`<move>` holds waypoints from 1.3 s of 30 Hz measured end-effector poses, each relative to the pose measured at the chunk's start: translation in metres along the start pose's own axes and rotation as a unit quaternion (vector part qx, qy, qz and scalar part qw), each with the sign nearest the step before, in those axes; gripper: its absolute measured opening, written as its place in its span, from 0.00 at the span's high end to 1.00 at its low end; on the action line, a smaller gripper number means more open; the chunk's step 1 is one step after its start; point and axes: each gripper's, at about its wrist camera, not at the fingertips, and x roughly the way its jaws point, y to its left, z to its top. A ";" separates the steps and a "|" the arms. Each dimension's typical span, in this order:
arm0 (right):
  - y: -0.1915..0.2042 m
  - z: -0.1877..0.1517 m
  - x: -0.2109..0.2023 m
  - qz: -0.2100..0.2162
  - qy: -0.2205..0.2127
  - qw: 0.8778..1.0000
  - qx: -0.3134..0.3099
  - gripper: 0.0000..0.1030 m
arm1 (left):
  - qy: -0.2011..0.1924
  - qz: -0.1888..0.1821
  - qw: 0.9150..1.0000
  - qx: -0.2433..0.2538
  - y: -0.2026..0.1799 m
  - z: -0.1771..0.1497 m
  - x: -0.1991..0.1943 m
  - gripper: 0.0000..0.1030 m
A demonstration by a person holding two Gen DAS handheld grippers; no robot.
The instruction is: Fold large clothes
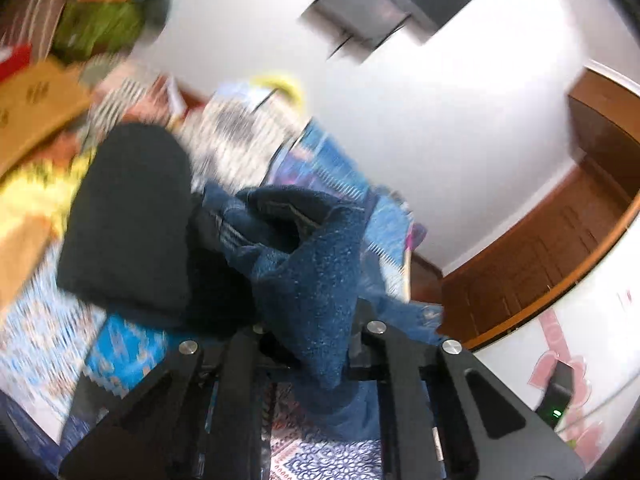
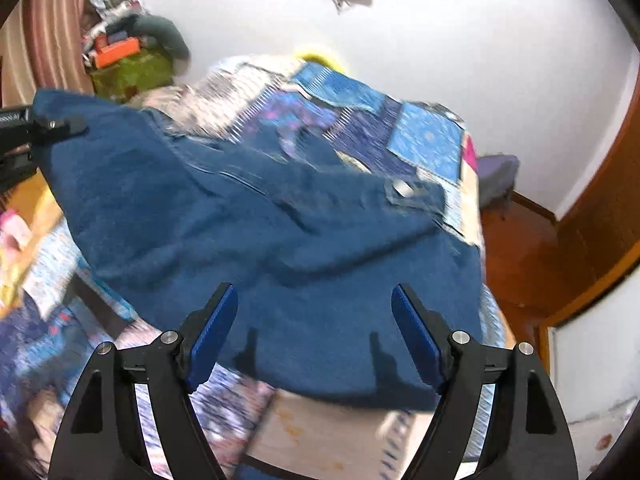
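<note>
Left wrist view: left gripper (image 1: 308, 344) fingers clamped on a bunched fold of the dark blue denim garment (image 1: 308, 264), raised off the bed.
Right wrist view: right gripper (image 2: 314, 336) fingers wide apart, empty, above the garment's near hem; garment spread over the blue patchwork quilt (image 2: 428, 140); bare quilt at the edges.

You're in a home bedroom: patchwork quilt (image 2: 424, 136) over a bed, striped curtain (image 2: 52, 28), wooden door (image 1: 560, 248), clutter heaped in the corner (image 2: 128, 52).

No words come through here. The only lettering is a strip of small white characters on the black bar of the other handheld gripper (image 2: 16, 120) at the left edge of the right wrist view, too blurred and cropped to read.
</note>
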 end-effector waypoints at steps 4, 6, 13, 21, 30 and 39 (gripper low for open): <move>0.025 0.010 0.018 0.050 0.009 0.999 0.008 0.25 | -0.039 -0.007 0.999 0.033 -0.014 0.011 -0.038 0.88; 0.044 0.010 0.036 0.083 0.034 0.996 0.000 0.24 | -0.051 0.000 0.997 0.053 -0.022 0.012 -0.048 0.88; 0.083 -0.004 0.104 0.183 0.156 0.970 0.021 0.24 | -0.030 0.044 0.992 0.111 -0.038 -0.004 -0.033 0.88; 0.029 -0.012 0.069 0.178 0.124 0.973 0.074 0.24 | -0.015 0.028 0.989 0.144 -0.073 -0.014 -0.003 0.88; -0.088 -0.031 -0.005 0.062 0.037 0.986 0.147 0.24 | 0.075 -0.019 0.971 0.228 -0.154 -0.082 0.070 0.88; -0.133 -0.074 -0.036 0.015 0.035 0.977 0.208 0.24 | 0.223 -0.034 0.933 0.279 -0.166 -0.183 0.135 0.85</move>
